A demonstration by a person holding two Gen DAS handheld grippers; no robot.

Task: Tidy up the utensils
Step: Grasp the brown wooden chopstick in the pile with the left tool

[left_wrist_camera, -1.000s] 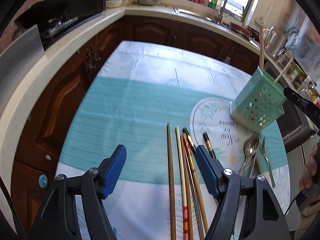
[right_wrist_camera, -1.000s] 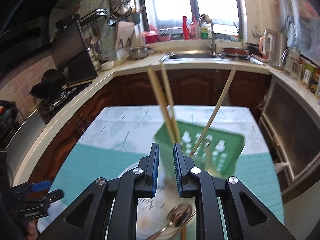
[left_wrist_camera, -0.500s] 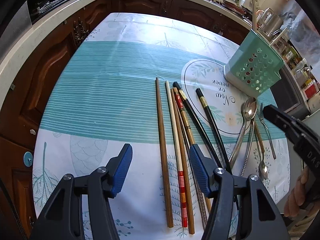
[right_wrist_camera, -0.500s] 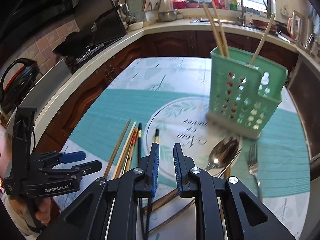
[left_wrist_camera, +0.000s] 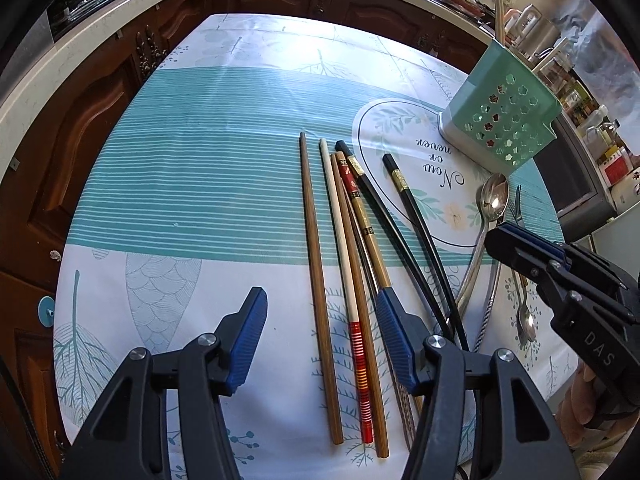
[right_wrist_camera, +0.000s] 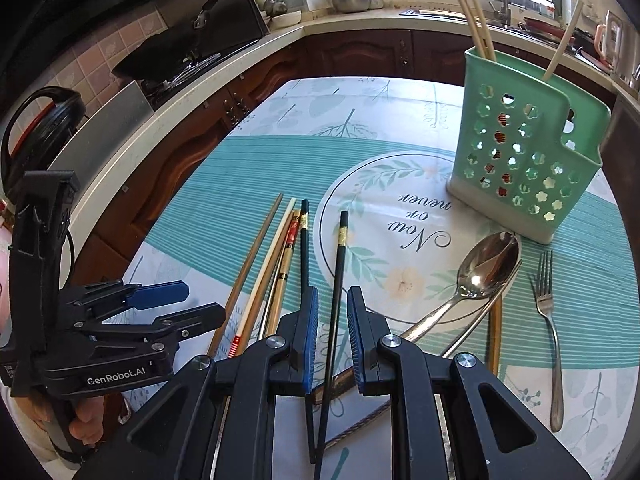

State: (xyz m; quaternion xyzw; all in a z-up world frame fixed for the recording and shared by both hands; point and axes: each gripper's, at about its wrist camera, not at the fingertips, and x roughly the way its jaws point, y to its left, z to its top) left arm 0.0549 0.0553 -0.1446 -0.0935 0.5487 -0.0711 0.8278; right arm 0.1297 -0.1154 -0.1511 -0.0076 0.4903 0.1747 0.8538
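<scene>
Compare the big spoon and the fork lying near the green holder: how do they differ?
The big spoon has a broad round bowl; the fork ends in thin tines. The spoon lies slanted, its handle crossing other cutlery toward the right gripper; the fork lies nearly straight and apart, on the far side from the chopsticks. The spoon's bowl comes closer to the green utensil holder. Both are shiny metal, flat on the tablecloth.

Left tool [left_wrist_camera: 320,334], jaws closing, hovers over chopsticks [left_wrist_camera: 316,248] lying on a worktop [left_wrist_camera: 200,184] beside a green basket [left_wrist_camera: 504,116].
</scene>
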